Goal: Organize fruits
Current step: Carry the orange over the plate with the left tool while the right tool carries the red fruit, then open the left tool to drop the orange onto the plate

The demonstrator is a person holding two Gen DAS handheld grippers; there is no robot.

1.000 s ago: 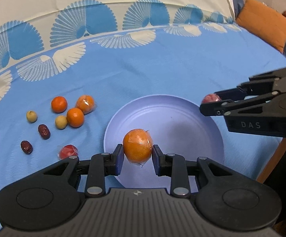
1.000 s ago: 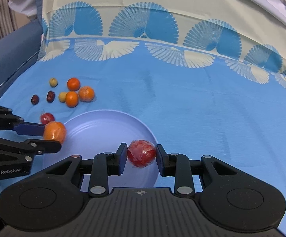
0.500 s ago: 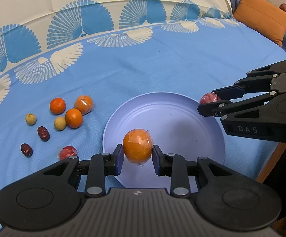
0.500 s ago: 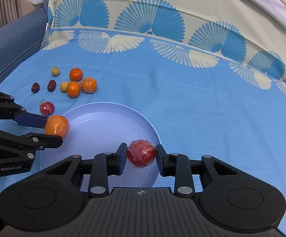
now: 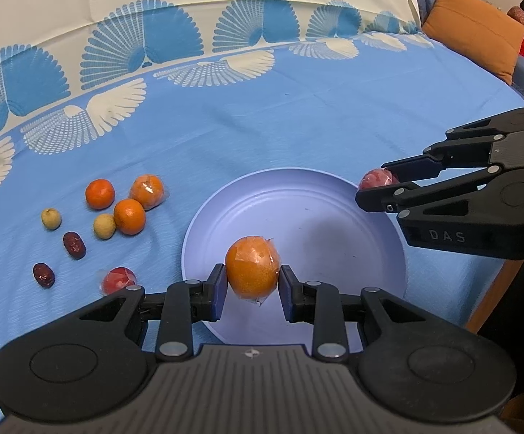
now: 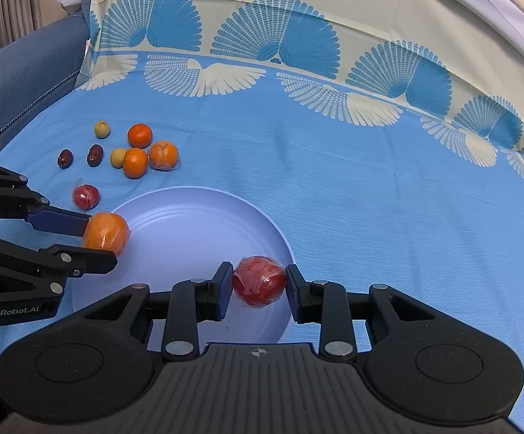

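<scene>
A: What does each hand carry?

B: The left gripper (image 5: pixel 252 285) has its fingers pinching a wrapped orange (image 5: pixel 252 267), held above the near left edge of the plate (image 5: pixel 298 217). The right gripper (image 6: pixel 259 289) has its fingers pinching a wrapped red fruit (image 6: pixel 259 281), above the plate's near right rim.

A: And the plate?

B: One round, pale lilac plate with ringed ridges, smooth, lying on a blue cloth (image 5: pixel 262 115) printed with white and blue fan shapes.

A: How much fruit is left of the plate?

B: Eight pieces on the cloth. Three oranges (image 5: pixel 129 216): two bare and glossy, one in clear film. Two small round yellow-green fruits (image 5: pixel 104 226). Two dark red dates (image 5: pixel 74 245), wrinkled ovals, their long axes running roughly away from the left camera. One red fruit in crinkled film (image 5: pixel 119 279), nearest the plate.

A: Do they touch?

B: One bare orange touches the wrapped one and a yellow-green fruit; the dates lie apart.
</scene>
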